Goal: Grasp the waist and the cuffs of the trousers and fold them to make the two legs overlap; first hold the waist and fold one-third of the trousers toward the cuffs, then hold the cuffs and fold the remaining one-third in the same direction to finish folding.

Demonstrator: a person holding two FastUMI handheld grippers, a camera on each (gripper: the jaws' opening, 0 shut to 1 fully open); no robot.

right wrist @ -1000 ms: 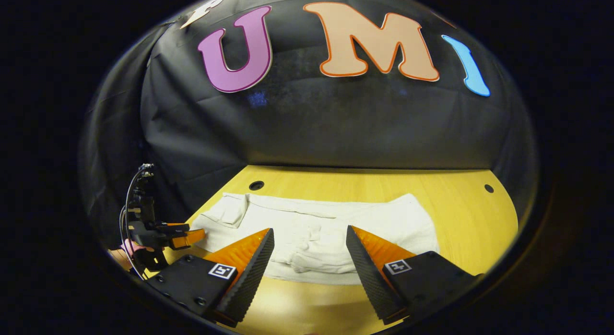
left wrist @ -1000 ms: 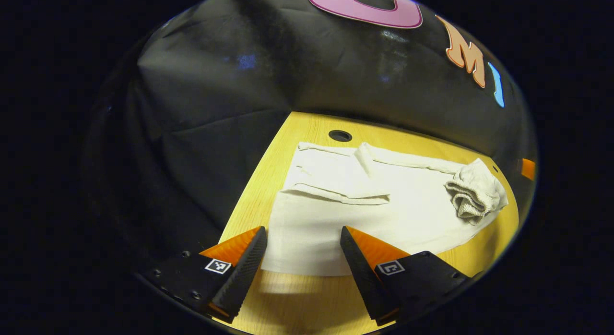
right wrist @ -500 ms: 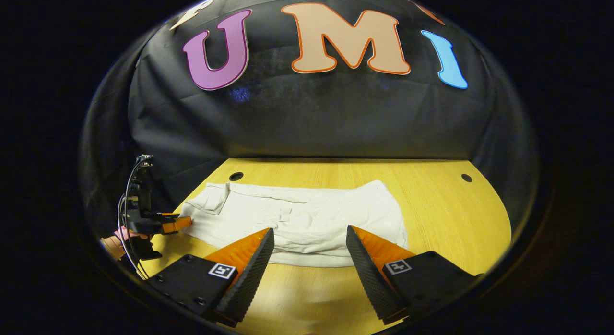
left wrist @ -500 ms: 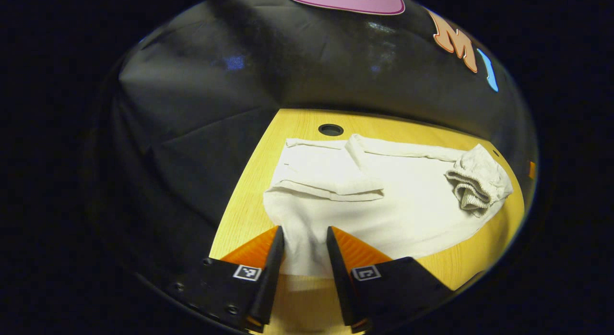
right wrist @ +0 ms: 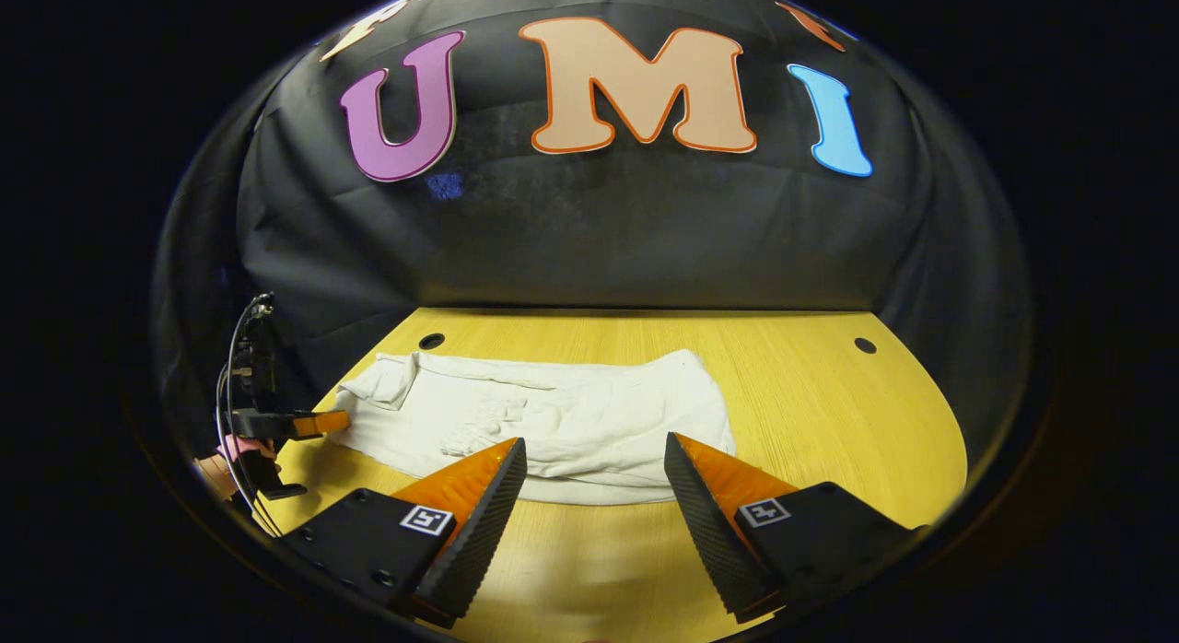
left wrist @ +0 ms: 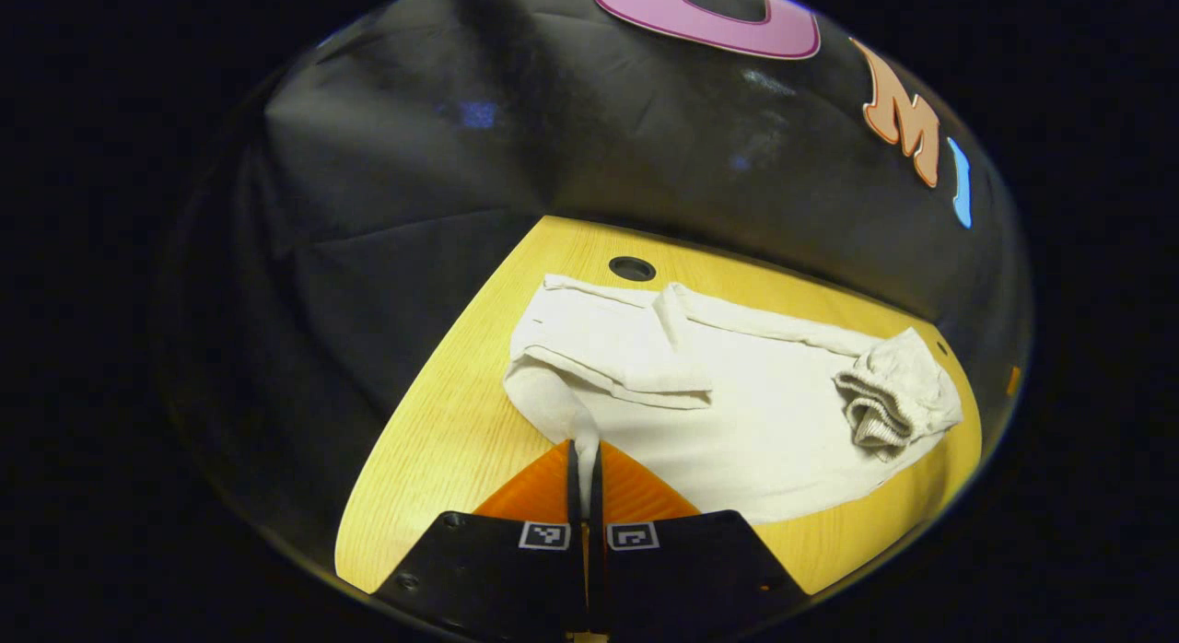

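White trousers (left wrist: pixel 755 422) lie flat across the wooden table (left wrist: pixel 424 450). One end has a flap folded over it (left wrist: pixel 617 348); the other end is a bunched ribbed band (left wrist: pixel 889 399). My left gripper (left wrist: pixel 584 459) is shut on a pinch of the cloth at the near corner of the flap end, and the fabric rises into its fingers. In the right gripper view the trousers (right wrist: pixel 571 413) stretch sideways, with the left gripper (right wrist: pixel 309 425) and the hand holding it at their left end. My right gripper (right wrist: pixel 594 443) hangs open over the trousers' near edge, holding nothing.
The table (right wrist: pixel 829 431) has round cable holes: one behind the trousers (left wrist: pixel 632 268) and two in the right gripper view (right wrist: pixel 430 341) (right wrist: pixel 864 345). Black cloth walls the booth on the far and left sides. Bare wood lies to the right of the trousers.
My left gripper went from wide open to shut on the trousers' near corner, pulling the cloth up. The right gripper stayed open; the trousers drifted left in its view.
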